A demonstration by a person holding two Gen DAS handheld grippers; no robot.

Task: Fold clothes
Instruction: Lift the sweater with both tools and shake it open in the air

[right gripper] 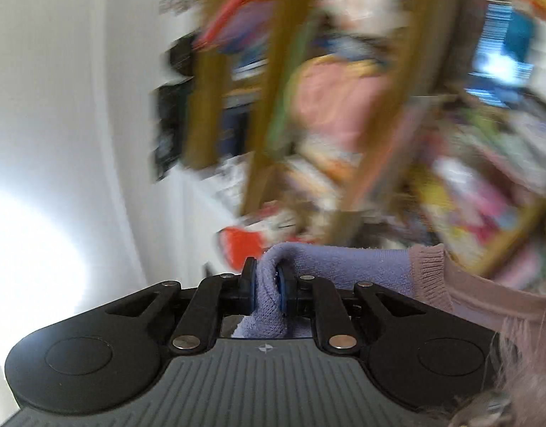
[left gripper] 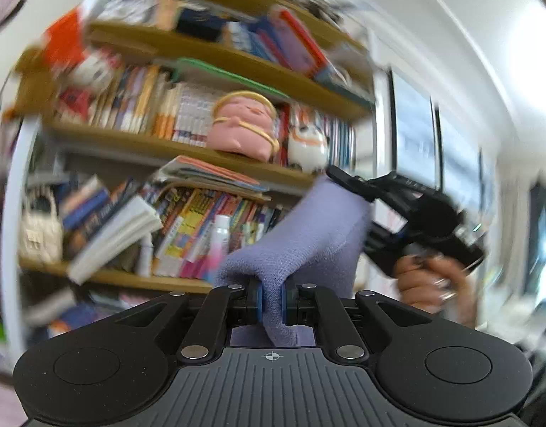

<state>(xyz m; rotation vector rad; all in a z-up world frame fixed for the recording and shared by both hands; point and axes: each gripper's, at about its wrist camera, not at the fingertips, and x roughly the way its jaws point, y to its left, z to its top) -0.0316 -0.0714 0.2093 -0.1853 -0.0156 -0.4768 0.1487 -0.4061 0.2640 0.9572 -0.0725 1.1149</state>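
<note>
1. A crowded bookshelf (left gripper: 187, 131) is filling the wall ahead; both views are blurring, the right one badly.
2. The lavender knit garment (left gripper: 308, 235) is hanging in the air, stretching between both grippers, clear of any surface.
3. The left gripper (left gripper: 271, 302) is pinching one bunched edge; the right gripper (right gripper: 265, 291) is pinching another.
4. Holding the edges level and taut should, I think, be keeping the fold square.
5. The shelf is standing near; white wall (right gripper: 59, 106) is offering room.
</note>
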